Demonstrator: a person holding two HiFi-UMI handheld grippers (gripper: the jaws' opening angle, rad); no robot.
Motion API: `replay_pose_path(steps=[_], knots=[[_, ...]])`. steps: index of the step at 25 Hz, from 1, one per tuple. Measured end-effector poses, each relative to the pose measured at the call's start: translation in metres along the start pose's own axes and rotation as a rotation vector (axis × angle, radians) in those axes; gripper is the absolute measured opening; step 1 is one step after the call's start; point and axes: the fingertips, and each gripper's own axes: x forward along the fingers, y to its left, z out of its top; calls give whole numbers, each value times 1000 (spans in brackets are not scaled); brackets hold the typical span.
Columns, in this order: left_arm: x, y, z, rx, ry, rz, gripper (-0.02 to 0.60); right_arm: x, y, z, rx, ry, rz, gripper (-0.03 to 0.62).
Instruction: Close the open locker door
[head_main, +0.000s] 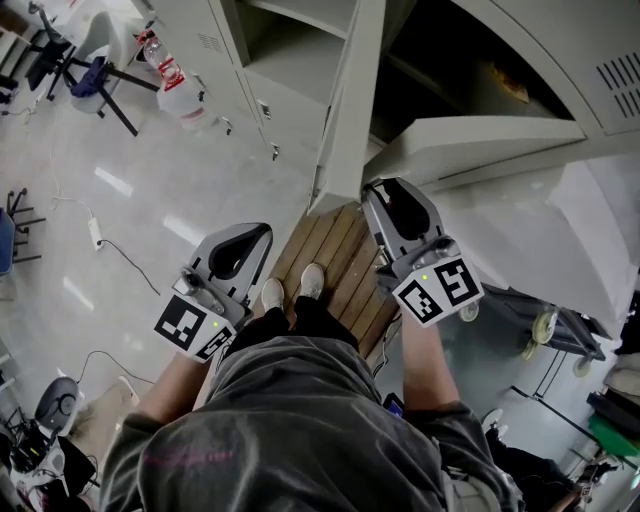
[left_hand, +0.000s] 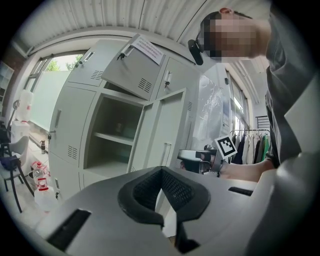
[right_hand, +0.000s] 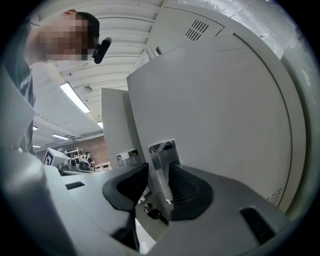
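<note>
On the floor at the far left a big water bottle (head_main: 180, 95) stands against the bank of pale grey lockers (head_main: 215, 40). The left gripper (head_main: 250, 236) hovers near the person's left side, jaws together and empty, clear of any door. Ahead of it, a second open door (head_main: 345, 110) juts out towards the person, who stands on a wooden board (head_main: 345, 250). To the right of that door is the open locker door (right_hand: 215, 115), a plain grey metal panel swung well out from its compartment, with vent slots low on its right side. At its left edge sits a chrome handle (right_hand: 162, 167) with a key (right_hand: 152, 214) in the lock below. The right gripper (right_hand: 157, 175) is level at this edge, its jaws apart astride the handle; the right pad (right_hand: 187, 192) lies against it, with a thin gap at the left one.
</note>
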Motion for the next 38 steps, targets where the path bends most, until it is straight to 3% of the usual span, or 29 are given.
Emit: replay_pose_path(steps=[38], knots=[[39, 17, 12, -1, -36, 130, 14, 57, -84, 33, -27, -21, 18, 100]])
